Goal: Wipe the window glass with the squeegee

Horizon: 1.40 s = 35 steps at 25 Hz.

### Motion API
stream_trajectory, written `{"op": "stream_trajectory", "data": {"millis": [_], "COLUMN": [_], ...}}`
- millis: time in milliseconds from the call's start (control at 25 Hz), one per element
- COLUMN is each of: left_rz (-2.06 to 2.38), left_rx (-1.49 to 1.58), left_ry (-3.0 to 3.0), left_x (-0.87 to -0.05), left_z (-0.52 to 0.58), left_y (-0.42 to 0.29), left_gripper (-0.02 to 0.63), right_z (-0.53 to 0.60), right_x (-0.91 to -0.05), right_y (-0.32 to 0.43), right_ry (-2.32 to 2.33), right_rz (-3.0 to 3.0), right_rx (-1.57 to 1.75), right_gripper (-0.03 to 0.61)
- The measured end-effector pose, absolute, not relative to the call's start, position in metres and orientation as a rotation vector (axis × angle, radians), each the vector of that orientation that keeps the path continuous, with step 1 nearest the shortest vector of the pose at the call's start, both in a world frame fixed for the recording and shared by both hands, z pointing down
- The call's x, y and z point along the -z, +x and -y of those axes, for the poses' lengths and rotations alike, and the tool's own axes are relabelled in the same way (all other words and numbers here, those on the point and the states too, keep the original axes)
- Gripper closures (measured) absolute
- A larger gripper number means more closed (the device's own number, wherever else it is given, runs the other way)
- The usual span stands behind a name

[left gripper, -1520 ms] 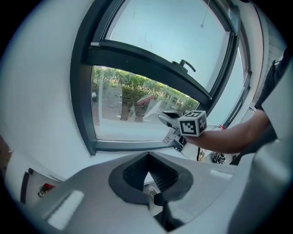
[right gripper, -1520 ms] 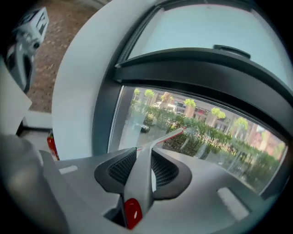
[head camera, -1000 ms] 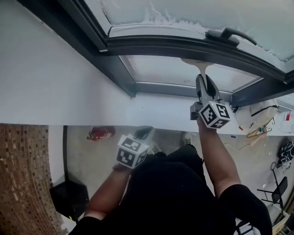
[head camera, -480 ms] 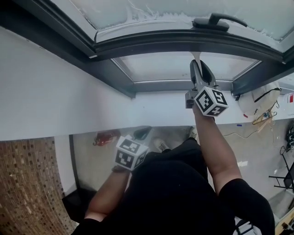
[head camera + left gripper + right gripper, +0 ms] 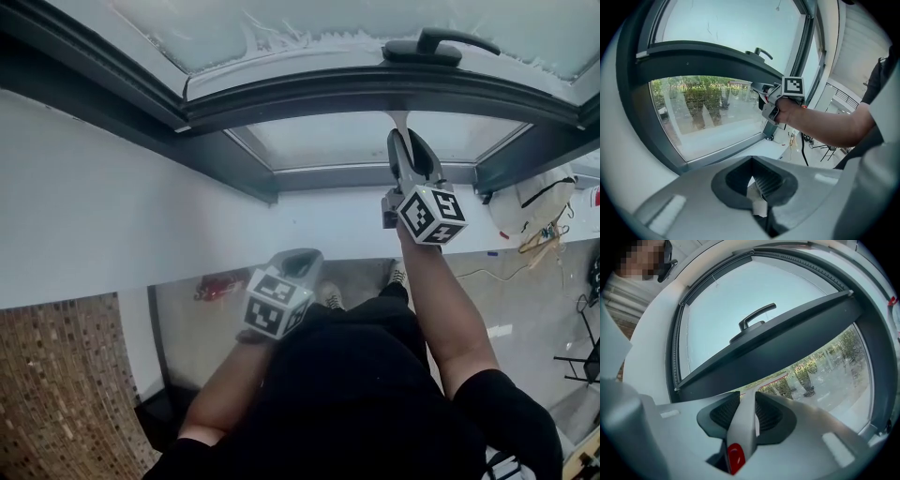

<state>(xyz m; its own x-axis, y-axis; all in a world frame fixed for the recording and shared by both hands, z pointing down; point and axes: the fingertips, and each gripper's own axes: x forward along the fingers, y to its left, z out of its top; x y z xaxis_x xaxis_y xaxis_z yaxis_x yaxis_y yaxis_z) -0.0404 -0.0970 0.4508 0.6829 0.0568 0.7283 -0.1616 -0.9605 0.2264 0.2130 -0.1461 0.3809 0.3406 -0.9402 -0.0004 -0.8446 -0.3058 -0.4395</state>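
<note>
Right tongs [image 5: 749, 404] grip the squeegee [image 5: 740, 427], its head at the lower pane's [image 5: 319, 139] top edge, just under the crossbar [image 5: 356, 89]; open glass lies below. Left tongs [image 5: 757, 185], clenched on a white scrap [image 5: 757, 202], hang by the sill's [image 5: 328, 216] edge.

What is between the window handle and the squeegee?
A dark frame bar runs across between the handle above and the squeegee below. The right gripper view shows it most clearly; the head view shows it too.

**Finishes at the window frame [image 5: 375, 89]**
Frame matt, dark; glass [image 5: 356, 139] below it smooth; squeegee handle [image 5: 743, 423] smooth grey plastic.
</note>
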Motion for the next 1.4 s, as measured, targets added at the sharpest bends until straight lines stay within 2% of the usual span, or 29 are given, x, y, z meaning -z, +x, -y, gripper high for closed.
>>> {"op": "stream_trajectory", "data": {"millis": [800, 1400], "left_rz": [-0.078, -0.093], "left_rx": [-1.298, -1.349], "left_ry": [2.494, 2.439], "left_x": [-0.565, -0.601], "left_z": [0.079, 0.075], "left_y": [-0.037, -0.032], "left_gripper": [0.614, 0.614], "right_z": [0.151, 0.147], "right_x": [-0.502, -0.612], "right_y": [0.208, 0.214], "right_ry": [-2.268, -2.286], "right_rz": [-1.561, -1.499], "right_rx": [0.419, 0.611], "right_gripper": [0.449, 0.449]}}
